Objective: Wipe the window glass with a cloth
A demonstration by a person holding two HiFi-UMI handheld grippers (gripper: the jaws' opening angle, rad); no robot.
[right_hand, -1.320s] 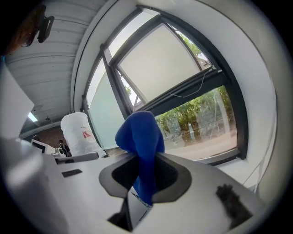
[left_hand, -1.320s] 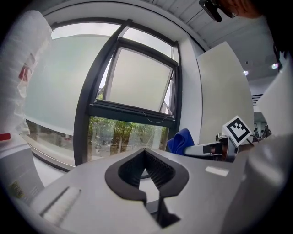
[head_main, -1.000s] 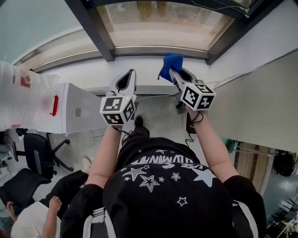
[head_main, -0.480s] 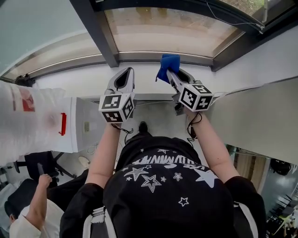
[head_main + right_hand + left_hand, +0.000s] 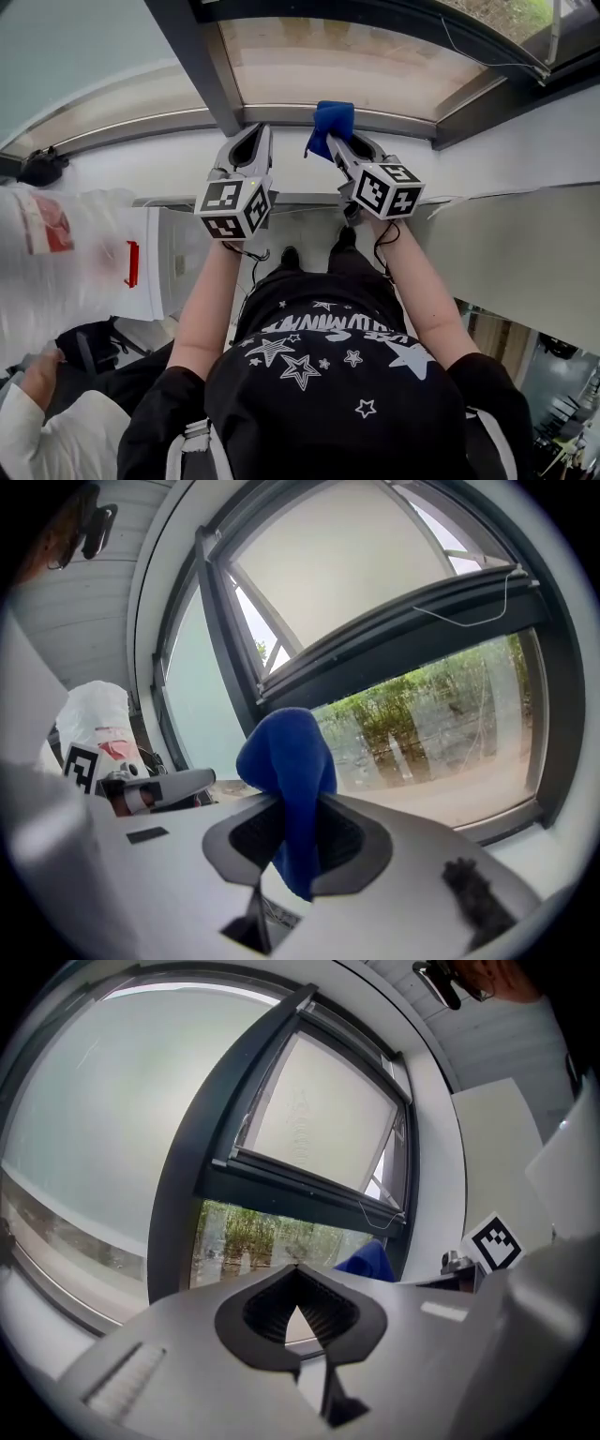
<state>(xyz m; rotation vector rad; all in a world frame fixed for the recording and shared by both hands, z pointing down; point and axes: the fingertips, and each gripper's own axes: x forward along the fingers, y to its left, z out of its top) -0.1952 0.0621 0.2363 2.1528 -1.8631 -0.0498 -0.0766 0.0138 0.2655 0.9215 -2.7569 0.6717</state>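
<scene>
A blue cloth (image 5: pixel 330 122) hangs pinched in my right gripper (image 5: pixel 336 142), which is shut on it; the cloth's top bulges over the jaws (image 5: pixel 291 761) in the right gripper view. It is held up at the lower rail of the window glass (image 5: pixel 347 58); whether it touches the pane I cannot tell. The glass (image 5: pixel 441 724) shows greenery outside. My left gripper (image 5: pixel 253 133) is raised beside it, left of the cloth, jaws shut and empty (image 5: pixel 298 1271). The left gripper view catches the blue cloth (image 5: pixel 367 1262) at its right.
A dark window post (image 5: pixel 202 66) stands just left of the pane, with frosted glass (image 5: pixel 66 56) beyond it. A white plastic bag (image 5: pixel 47 253) lies on a white cabinet (image 5: pixel 178 267) at left. A white wall panel (image 5: pixel 525 244) runs along the right. Another person (image 5: pixel 37 441) is at bottom left.
Both grippers have risen toward the window. The blue cloth has gone from the white sill area up to the pane's lower rail. The right gripper's hold on it is unchanged.
</scene>
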